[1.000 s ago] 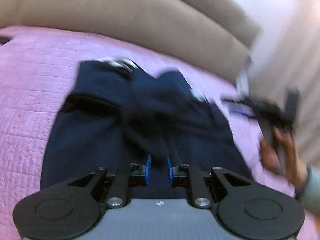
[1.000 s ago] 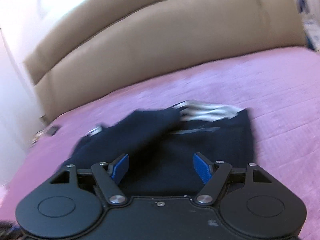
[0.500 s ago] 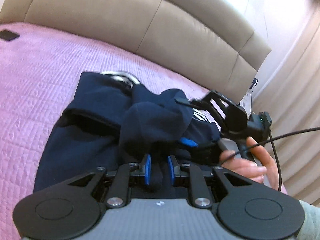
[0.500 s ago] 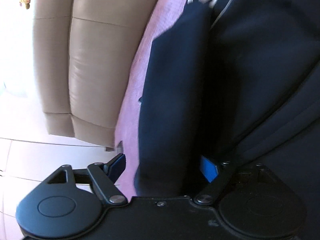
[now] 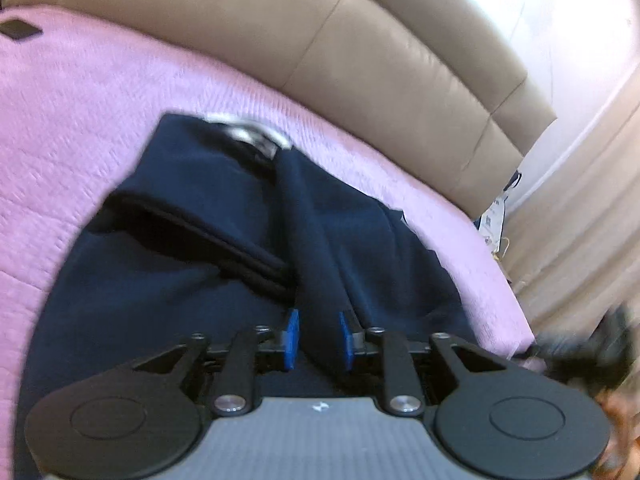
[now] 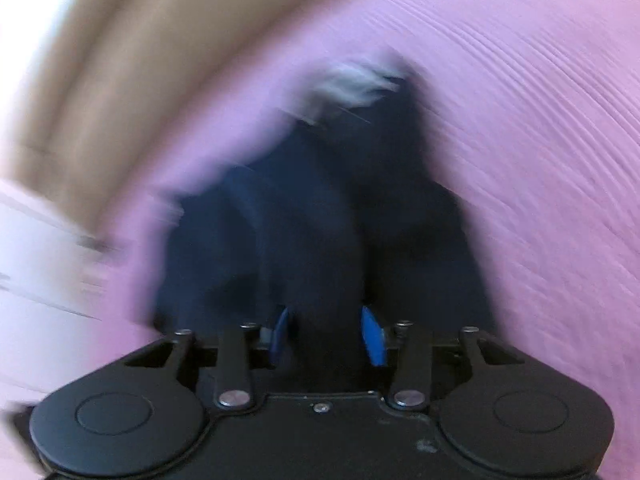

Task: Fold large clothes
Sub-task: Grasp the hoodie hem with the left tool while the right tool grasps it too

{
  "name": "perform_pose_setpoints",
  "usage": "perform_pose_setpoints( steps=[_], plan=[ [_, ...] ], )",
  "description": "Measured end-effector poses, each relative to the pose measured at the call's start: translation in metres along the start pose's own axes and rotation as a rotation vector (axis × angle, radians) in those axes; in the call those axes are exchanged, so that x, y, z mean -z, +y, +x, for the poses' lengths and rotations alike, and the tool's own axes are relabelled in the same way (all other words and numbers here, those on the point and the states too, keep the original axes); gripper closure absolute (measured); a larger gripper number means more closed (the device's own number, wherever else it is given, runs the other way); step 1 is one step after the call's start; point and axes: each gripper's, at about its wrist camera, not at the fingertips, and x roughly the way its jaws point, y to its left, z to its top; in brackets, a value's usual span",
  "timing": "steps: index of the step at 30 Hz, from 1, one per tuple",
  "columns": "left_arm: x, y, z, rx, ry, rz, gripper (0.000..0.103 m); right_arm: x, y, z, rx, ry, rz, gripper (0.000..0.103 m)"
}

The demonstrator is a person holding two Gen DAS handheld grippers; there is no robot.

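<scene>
One dark navy garment (image 5: pixel 224 264) lay on the pink quilted bedspread (image 5: pixel 72 128), its pale striped neck trim (image 5: pixel 248 136) toward the tan padded headboard (image 5: pixel 328 32), and both sleeves appeared already turned in across the body, the right-hand one forming a long band (image 5: pixel 344 240) that ran down toward you. Your left gripper (image 5: pixel 318 338) hovered low over the near end of that band with its blue pads (image 5: pixel 293 338) parting; cloth sat between them, but a gap showed on either side, so the pads did not press it. Your right gripper (image 6: pixel 326 334) appeared in a heavily blurred view, its jaws likewise opening over the dark cloth, with fabric in the gap and no clear pinch; whether a pad touched the cloth could not be told. At the lower right edge of the left wrist view a dark smear with a hint of a hand (image 5: pixel 612 412) marked where that right tool probably was. The step in hand read as the release after the sleeve fold. The next move probably called for you to take the near hem at both corners, lift evenly, and carry it toward the neck trim, keeping the folded sleeves from sliding out.
</scene>
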Motion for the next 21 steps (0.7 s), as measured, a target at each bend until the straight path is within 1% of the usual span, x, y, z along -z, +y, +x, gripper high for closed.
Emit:
perform_pose_setpoints(
  steps=[1, 2, 3, 4, 5, 6, 7, 9, 10, 11, 12, 13, 14, 15, 16, 17, 18, 19, 21],
  plan=[
    [0.000, 0.002, 0.010, 0.002, 0.020, -0.016, 0.066, 0.003, -0.014, 0.001, -0.053, -0.007, 0.044, 0.045],
    [0.000, 0.003, 0.022, 0.007, 0.051, -0.040, 0.059, 0.005, -0.022, -0.005, -0.105, -0.033, 0.098, 0.043],
    [-0.001, 0.005, 0.033, 0.020, 0.082, -0.068, 0.048, 0.006, -0.027, -0.014, -0.158, -0.059, 0.135, 0.040],
    [-0.002, 0.007, 0.044, 0.034, 0.106, -0.104, 0.043, 0.007, -0.026, -0.023, -0.213, -0.098, 0.143, 0.035],
    [-0.002, 0.009, 0.051, 0.045, 0.112, -0.138, 0.040, 0.005, -0.018, -0.030, -0.243, -0.147, 0.129, 0.020],
    [-0.002, 0.012, 0.057, 0.064, 0.108, -0.174, 0.039, 0.003, -0.013, -0.037, -0.242, -0.174, 0.109, 0.018],
    [-0.003, 0.014, 0.061, 0.084, 0.106, -0.213, 0.038, 0.002, -0.005, -0.040, -0.231, -0.178, 0.076, 0.018],
    [-0.004, 0.017, 0.072, 0.112, 0.116, -0.303, 0.035, -0.003, 0.008, -0.036, -0.215, -0.139, 0.010, 0.018],
    [-0.004, 0.017, 0.076, 0.129, 0.124, -0.325, 0.034, -0.005, 0.015, -0.034, -0.202, -0.130, -0.024, 0.019],
    [-0.004, 0.015, 0.080, 0.132, 0.132, -0.331, 0.031, -0.001, 0.022, -0.026, -0.169, -0.136, -0.057, 0.020],
    [-0.004, 0.011, 0.086, 0.092, 0.145, -0.323, 0.033, -0.001, 0.029, -0.019, -0.114, -0.144, -0.084, 0.020],
    [-0.003, 0.006, 0.093, 0.034, 0.165, -0.305, 0.037, -0.002, 0.035, -0.010, -0.025, -0.136, -0.088, 0.020],
    [-0.003, 0.001, 0.101, -0.012, 0.179, -0.269, 0.066, -0.001, 0.034, 0.006, 0.044, -0.109, -0.073, 0.028],
    [-0.004, -0.003, 0.106, -0.033, 0.185, -0.246, 0.096, 0.000, 0.030, 0.017, 0.073, -0.069, -0.056, 0.071],
    [-0.007, -0.004, 0.107, -0.008, 0.186, -0.245, 0.094, -0.002, 0.033, 0.024, 0.034, -0.030, -0.036, 0.083],
    [-0.011, -0.003, 0.102, 0.080, 0.149, -0.276, 0.094, -0.006, 0.040, 0.028, -0.018, -0.033, -0.038, 0.083],
    [-0.016, -0.001, 0.089, 0.201, 0.074, -0.317, 0.094, -0.007, 0.050, 0.018, -0.095, -0.066, -0.064, 0.083],
    [-0.024, 0.001, 0.072, 0.306, -0.016, -0.337, 0.094, -0.008, 0.056, 0.006, -0.184, -0.113, -0.084, 0.083],
    [-0.040, 0.011, 0.040, 0.457, -0.150, -0.355, 0.094, -0.007, 0.058, -0.024, -0.398, -0.219, -0.088, 0.083]
  ],
)
